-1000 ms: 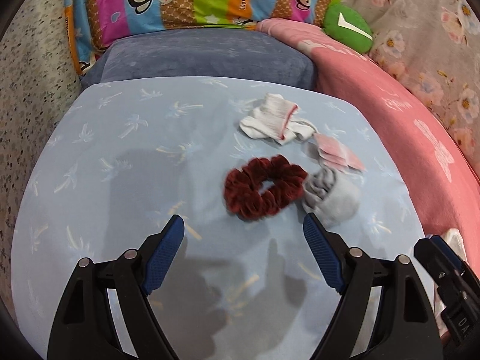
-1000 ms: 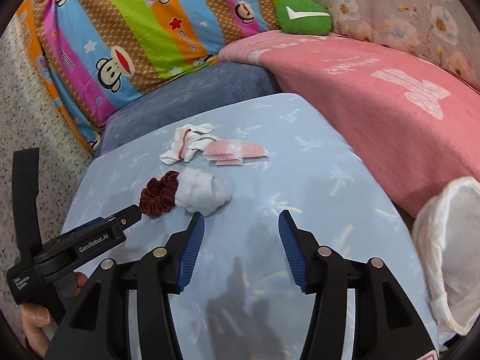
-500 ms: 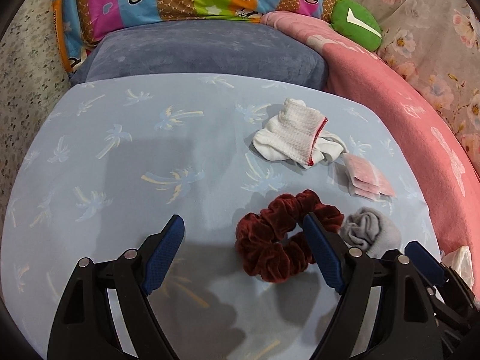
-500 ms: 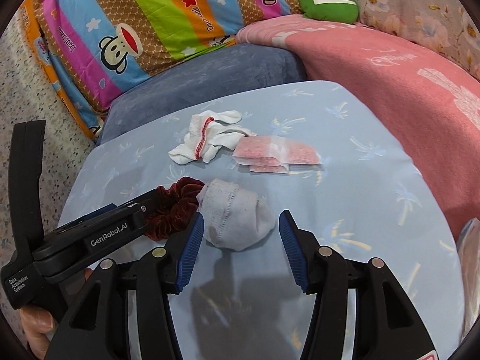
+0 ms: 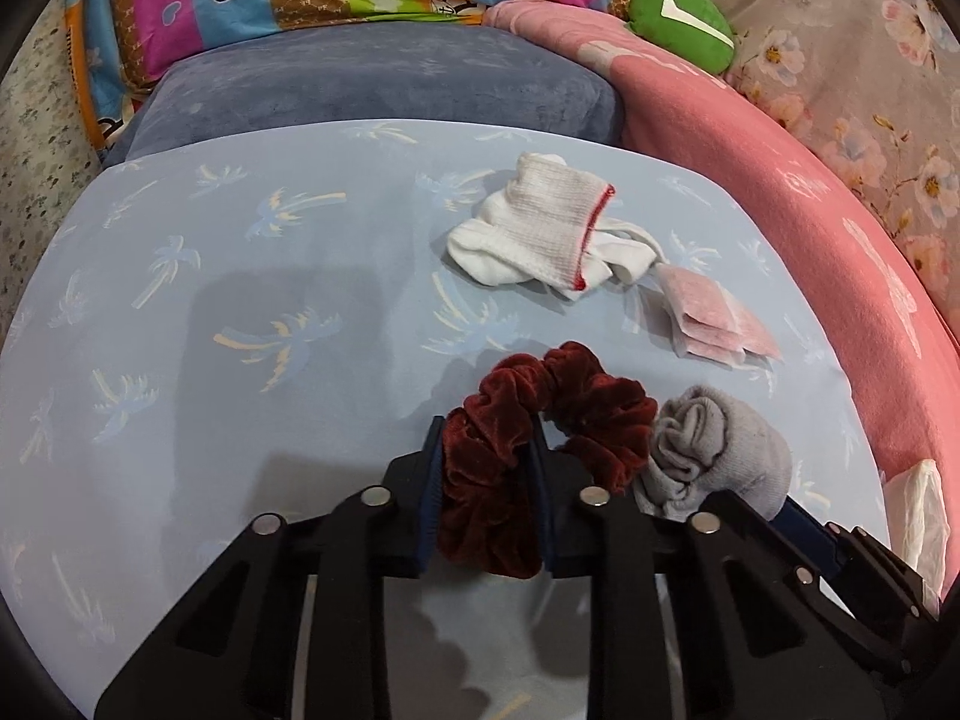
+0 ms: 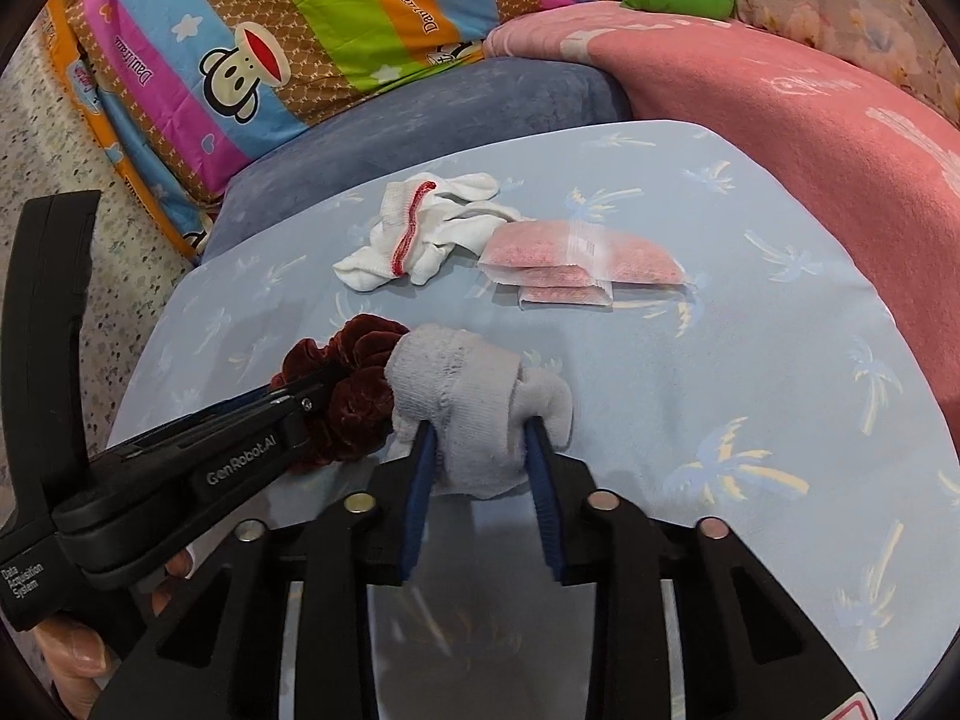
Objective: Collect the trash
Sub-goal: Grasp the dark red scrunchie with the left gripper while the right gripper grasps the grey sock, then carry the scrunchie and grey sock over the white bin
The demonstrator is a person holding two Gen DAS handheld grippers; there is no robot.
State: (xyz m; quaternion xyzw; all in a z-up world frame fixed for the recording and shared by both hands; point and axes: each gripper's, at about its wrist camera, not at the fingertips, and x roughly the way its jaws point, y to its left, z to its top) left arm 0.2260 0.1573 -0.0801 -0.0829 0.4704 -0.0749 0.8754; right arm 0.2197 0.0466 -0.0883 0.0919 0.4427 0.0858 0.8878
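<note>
A dark red velvet scrunchie [image 5: 540,414] lies on the light blue palm-print sheet [image 5: 240,330]. My left gripper [image 5: 486,450] has its jaws closing on the scrunchie's near loop, and the blue pads press its sides. Right beside it sits a balled grey sock [image 6: 474,396]; my right gripper [image 6: 480,438] has its jaws closing on this sock, pads squeezing it. The same scrunchie [image 6: 354,384] shows in the right wrist view, with the left gripper's body across it. Farther back lie a white sock with red trim [image 5: 534,234] and pink sachets [image 5: 708,318].
A blue-grey cushion [image 5: 372,78], a striped monkey-print pillow [image 6: 288,30], a pink blanket [image 6: 810,102] and a green cushion [image 5: 678,18] ring the sheet. A white bag's edge [image 5: 918,510] shows at the right. A hand [image 6: 78,648] holds the left gripper.
Both grippers came down and forward onto the sheet. The left jaws narrowed onto the scrunchie, and the right jaws narrowed onto the grey sock.
</note>
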